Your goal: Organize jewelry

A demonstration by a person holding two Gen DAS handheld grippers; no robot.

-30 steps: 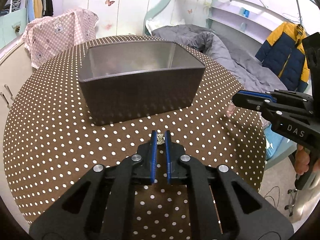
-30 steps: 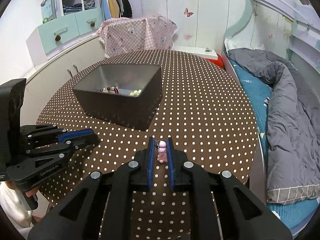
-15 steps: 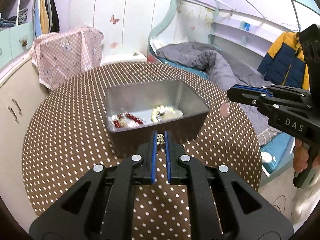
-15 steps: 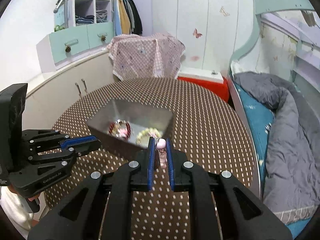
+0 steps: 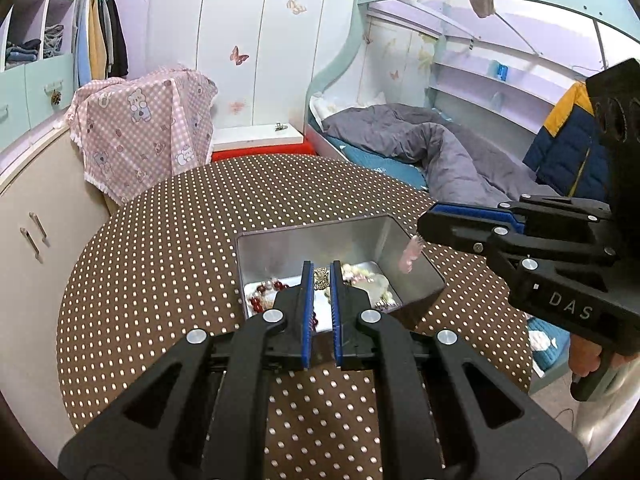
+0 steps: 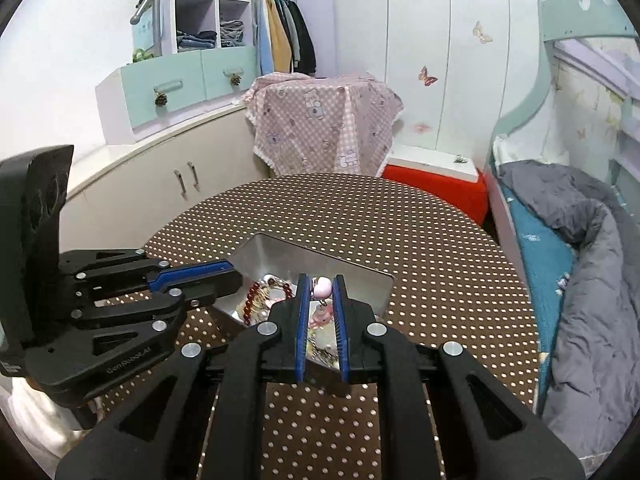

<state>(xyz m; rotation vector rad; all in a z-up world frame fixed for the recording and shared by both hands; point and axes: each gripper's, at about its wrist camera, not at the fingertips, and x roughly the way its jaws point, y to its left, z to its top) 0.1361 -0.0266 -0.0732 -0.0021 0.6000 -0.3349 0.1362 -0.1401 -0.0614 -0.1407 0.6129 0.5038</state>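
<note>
Hovering over the metal box (image 5: 416,276), each hand-held gripper (image 5: 321,276) (image 6: 321,286) pinches a small trinket.

My left gripper (image 5: 321,276) and right gripper (image 6: 320,287) are matte black linkage frames with blue-edged fingers and silver screw heads. The right one's side reads "DAS"; the left's carries small pale lettering I can't read.

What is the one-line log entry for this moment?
left gripper: shut on gold piece | right gripper: shut on pink earring | both over metal box
</note>
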